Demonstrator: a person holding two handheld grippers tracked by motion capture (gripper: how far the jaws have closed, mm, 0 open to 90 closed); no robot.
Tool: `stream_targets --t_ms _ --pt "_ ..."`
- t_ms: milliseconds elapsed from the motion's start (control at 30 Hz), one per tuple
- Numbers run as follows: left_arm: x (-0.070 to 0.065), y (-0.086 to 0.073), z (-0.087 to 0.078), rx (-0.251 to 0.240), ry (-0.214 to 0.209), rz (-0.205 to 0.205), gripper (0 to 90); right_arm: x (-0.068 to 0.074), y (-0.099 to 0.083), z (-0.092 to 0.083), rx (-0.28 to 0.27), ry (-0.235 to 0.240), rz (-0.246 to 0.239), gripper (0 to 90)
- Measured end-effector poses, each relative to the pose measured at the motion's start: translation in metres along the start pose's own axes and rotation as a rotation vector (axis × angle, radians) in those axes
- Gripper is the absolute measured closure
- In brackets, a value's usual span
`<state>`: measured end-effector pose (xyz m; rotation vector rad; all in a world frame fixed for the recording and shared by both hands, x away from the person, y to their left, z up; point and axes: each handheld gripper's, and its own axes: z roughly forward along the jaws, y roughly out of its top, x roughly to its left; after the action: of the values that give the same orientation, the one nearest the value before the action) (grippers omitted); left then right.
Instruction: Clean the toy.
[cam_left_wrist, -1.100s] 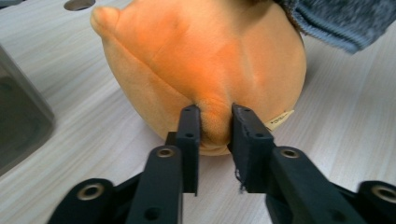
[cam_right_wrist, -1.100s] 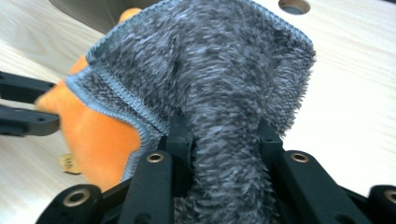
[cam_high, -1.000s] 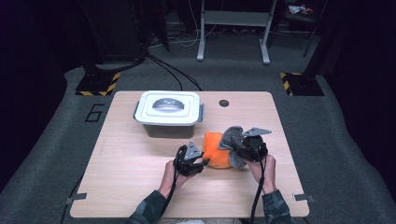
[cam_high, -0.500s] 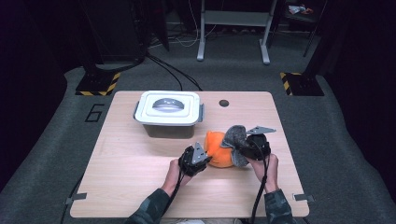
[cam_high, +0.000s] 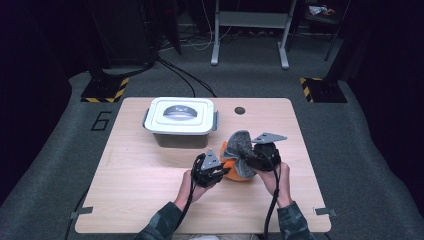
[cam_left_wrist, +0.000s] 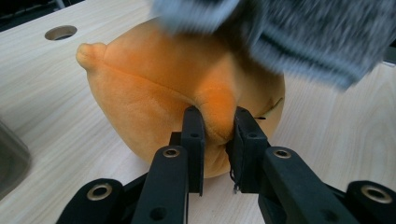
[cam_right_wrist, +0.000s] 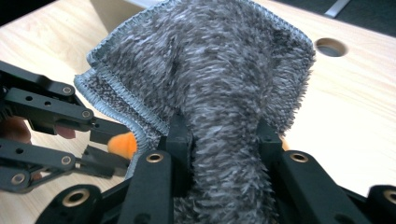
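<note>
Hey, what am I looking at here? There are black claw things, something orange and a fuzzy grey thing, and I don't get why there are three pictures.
A person sits at a wooden table with a hand-held gripper in each hand: a black tool with two jaws that pinch. One picture comes from a camera above the table; the other two come from cameras riding on each tool, looking along its jaws.

On the table stand a lidded box and an orange plush toy. The left hand-held gripper has just been closing, and its jaws pinch a fold of the toy. The right hand-held gripper is clamped on a grey cloth, holding it up over the toy. The round hole near the far edge is part of the table.
</note>
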<state>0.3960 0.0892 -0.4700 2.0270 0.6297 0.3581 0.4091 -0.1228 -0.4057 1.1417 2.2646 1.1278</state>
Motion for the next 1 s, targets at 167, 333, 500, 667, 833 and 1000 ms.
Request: stream_targets --t_ms 167,333,500,667,833,1000 --pt "0.004 -0.002 0.001 0.004 0.013 -0.023 76.1 0.007 -0.002 0.021 0.038 -0.022 -0.035 67.1" --pt "0.007 -0.005 0.001 0.009 0.015 -0.048 76.1 0.006 -0.003 0.023 0.043 -0.043 -0.044 67.3" --pt "0.009 -0.007 0.001 0.009 0.025 -0.058 76.0 -0.001 -0.007 0.021 0.043 -0.07 -0.026 67.3" --pt "0.011 -0.009 0.001 0.013 0.025 -0.061 76.0 -0.014 -0.015 0.017 0.05 -0.093 0.008 67.1" --pt "0.011 -0.009 0.001 0.015 0.028 -0.065 76.0 -0.028 -0.024 0.016 0.057 -0.103 0.052 67.0" --pt "0.013 -0.01 0.001 0.027 0.022 -0.068 75.9 -0.042 -0.035 0.016 0.071 -0.128 0.097 66.9"
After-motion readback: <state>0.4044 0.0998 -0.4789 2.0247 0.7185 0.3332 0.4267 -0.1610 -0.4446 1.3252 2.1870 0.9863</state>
